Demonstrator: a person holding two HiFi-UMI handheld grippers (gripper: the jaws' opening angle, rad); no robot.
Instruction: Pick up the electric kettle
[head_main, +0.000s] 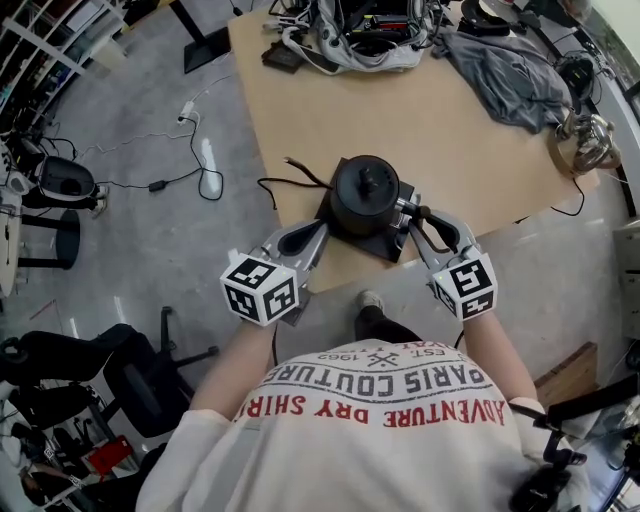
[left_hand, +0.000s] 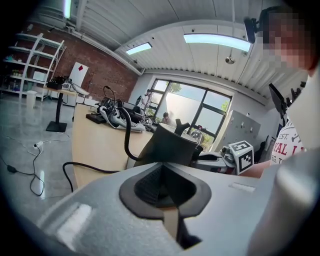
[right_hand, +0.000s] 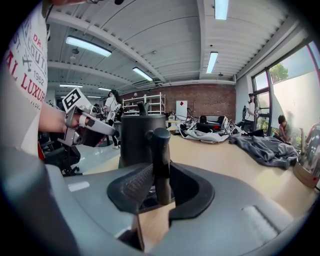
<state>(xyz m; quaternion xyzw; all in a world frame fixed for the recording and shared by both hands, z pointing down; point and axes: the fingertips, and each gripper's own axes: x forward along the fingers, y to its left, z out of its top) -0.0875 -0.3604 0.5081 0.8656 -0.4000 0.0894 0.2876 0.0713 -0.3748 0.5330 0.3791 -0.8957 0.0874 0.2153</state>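
Observation:
The black electric kettle (head_main: 365, 195) stands on its dark base (head_main: 388, 243) near the front edge of the wooden table (head_main: 450, 130). Its cord (head_main: 290, 180) trails off to the left. My left gripper (head_main: 322, 228) is shut and empty, with its tip close to the kettle's left side; whether it touches I cannot tell. In the left gripper view the kettle (left_hand: 167, 145) rises just past the shut jaws (left_hand: 162, 172). My right gripper (head_main: 415, 215) is at the kettle's right side. In the right gripper view its pads (right_hand: 159, 185) close on the upright kettle handle (right_hand: 160, 155).
A grey cloth (head_main: 505, 65) and a heap of cables and gear (head_main: 370, 35) lie at the table's far side. A glass object (head_main: 585, 140) sits at the right edge. Cables run over the floor at left (head_main: 200, 170), and a black chair (head_main: 120, 380) stands beside me.

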